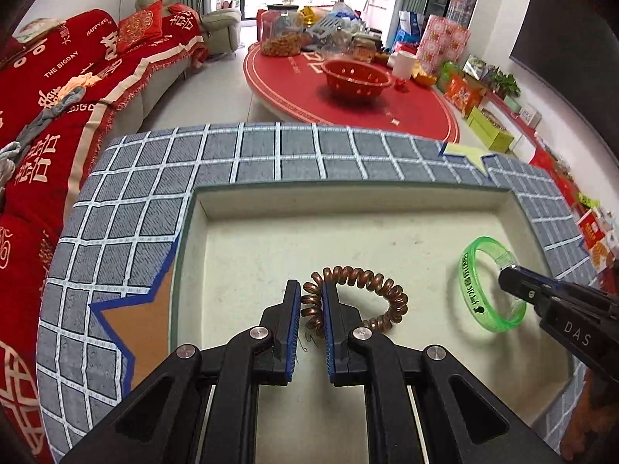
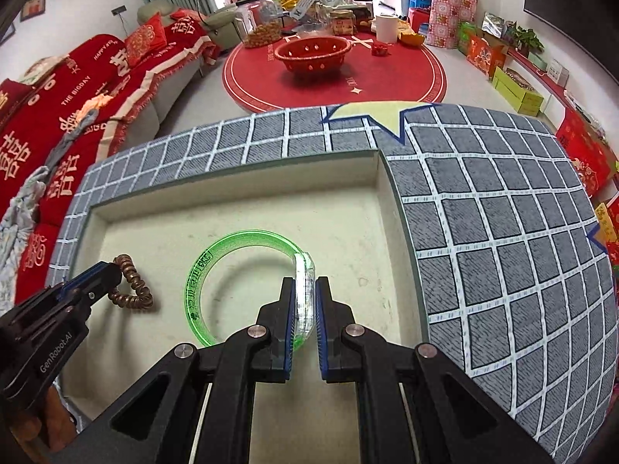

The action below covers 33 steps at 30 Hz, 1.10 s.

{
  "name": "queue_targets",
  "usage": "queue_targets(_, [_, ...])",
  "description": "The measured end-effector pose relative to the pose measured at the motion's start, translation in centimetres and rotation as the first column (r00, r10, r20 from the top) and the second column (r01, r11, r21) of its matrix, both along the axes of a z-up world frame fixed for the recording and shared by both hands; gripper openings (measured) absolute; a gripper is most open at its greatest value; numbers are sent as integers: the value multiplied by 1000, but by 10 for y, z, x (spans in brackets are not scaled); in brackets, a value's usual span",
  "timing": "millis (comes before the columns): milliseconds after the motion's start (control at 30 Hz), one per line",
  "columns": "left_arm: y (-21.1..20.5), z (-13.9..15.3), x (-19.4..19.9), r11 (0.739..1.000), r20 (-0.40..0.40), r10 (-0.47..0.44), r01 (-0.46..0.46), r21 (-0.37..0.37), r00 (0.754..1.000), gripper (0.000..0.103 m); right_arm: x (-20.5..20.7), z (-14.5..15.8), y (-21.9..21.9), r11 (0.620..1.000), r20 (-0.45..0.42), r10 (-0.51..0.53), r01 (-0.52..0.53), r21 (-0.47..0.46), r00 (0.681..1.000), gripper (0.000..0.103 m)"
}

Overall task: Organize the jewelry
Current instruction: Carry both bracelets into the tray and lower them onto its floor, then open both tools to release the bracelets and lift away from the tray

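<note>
A copper-brown coiled bracelet (image 1: 359,297) hangs in my left gripper (image 1: 311,290), which is shut on its left side, low over the floor of a shallow cream tray (image 1: 348,232). A clear green bangle (image 2: 216,278) with dark lettering is pinched at its right side by my right gripper (image 2: 305,290), also just above the tray floor (image 2: 348,224). In the left wrist view the green bangle (image 1: 491,286) and the right gripper (image 1: 506,270) show at the right. In the right wrist view the coiled bracelet (image 2: 133,286) and the left gripper (image 2: 112,270) show at the left.
The tray sits on a grey cloth with a white grid (image 1: 154,193) and star shapes. Beyond it lie a round red table (image 1: 348,89) with a red basket (image 1: 358,77) and jars, a red-covered sofa (image 1: 58,96) at left, and boxes along the right wall.
</note>
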State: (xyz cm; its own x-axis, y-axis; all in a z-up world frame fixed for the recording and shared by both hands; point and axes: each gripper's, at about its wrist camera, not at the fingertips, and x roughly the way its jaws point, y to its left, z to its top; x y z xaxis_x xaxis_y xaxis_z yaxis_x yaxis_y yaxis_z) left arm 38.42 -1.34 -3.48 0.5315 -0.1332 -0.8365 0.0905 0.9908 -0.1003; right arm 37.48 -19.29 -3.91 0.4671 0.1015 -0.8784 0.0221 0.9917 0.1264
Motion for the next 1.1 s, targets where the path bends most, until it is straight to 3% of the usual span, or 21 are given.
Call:
queue_targets(367, [-11, -5, -4, 994, 24, 4, -7, 109, 1000, 25, -4, -6, 10, 997, 13, 22, -21, -75, 1000, 15])
queue_targets(400, [-10, -4, -4, 994, 24, 8, -11, 107, 1000, 25, -5, -6, 10, 997, 13, 25, -24, -71, 1000, 17])
queue_targets(467, [-8, -1, -4, 996, 23, 16, -18, 92, 1000, 25, -6, -5, 10, 999, 9, 23, -23, -46, 1000, 43])
queue_targets(533, [-6, 3, -6, 996, 31, 20, -22, 81, 999, 25, -9, 0, 8, 1000, 23, 19, -19, -23, 1000, 51])
queue_targets(933, [0, 25, -19, 997, 79, 21, -27, 75, 997, 28, -28, 34, -6, 994, 83, -16, 7, 106, 996, 54])
queue_targets(967, [0, 30, -23, 997, 91, 19, -26, 75, 996, 64, -31, 37, -7, 993, 87, -19, 8, 116, 996, 54])
queue_targets(1000, [1, 33, -25, 997, 100, 22, -29, 76, 995, 93, -35, 41, -8, 992, 90, -21, 10, 125, 996, 55])
queue_targets(1033, [4, 40, -32, 996, 140, 42, -52, 73, 989, 103, -38, 44, -9, 991, 95, -23, 10, 133, 995, 58])
queue_targets(1100, [7, 50, -42, 996, 176, 37, -50, 71, 984, 103, -47, 52, -11, 989, 110, -25, 9, 146, 994, 63])
